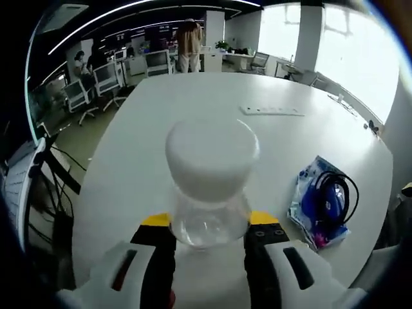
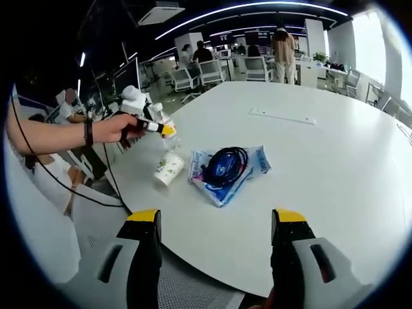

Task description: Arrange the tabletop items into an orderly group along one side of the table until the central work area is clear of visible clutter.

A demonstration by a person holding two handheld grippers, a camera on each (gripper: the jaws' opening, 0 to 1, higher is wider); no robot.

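Table surface first: the broad white oval table (image 1: 193,109) stretches ahead of both grippers, and a long flat white strip (image 1: 271,111) lies on it far beyond the left gripper's tips. In the right gripper view, the blue plastic packet with a coiled black cable (image 2: 225,168) lies ahead of the right gripper (image 2: 217,219) and slightly toward its left jaw, with the white paper cup with a green print (image 2: 168,170) tipped on its side just beside the packet, further to that side. The right gripper's black jaws with yellow tips are spread wide with only bare table between them. In the left gripper view, the left gripper (image 1: 209,225) pinches the clear plastic bottle with a wide white cap (image 1: 211,187) between its two jaws, the cap pointing away from the gripper over the table. The same packet sits off to the right of that gripper's jaws, near the table edge. A person's hand (image 2: 116,129) holds the left gripper beyond the cup.
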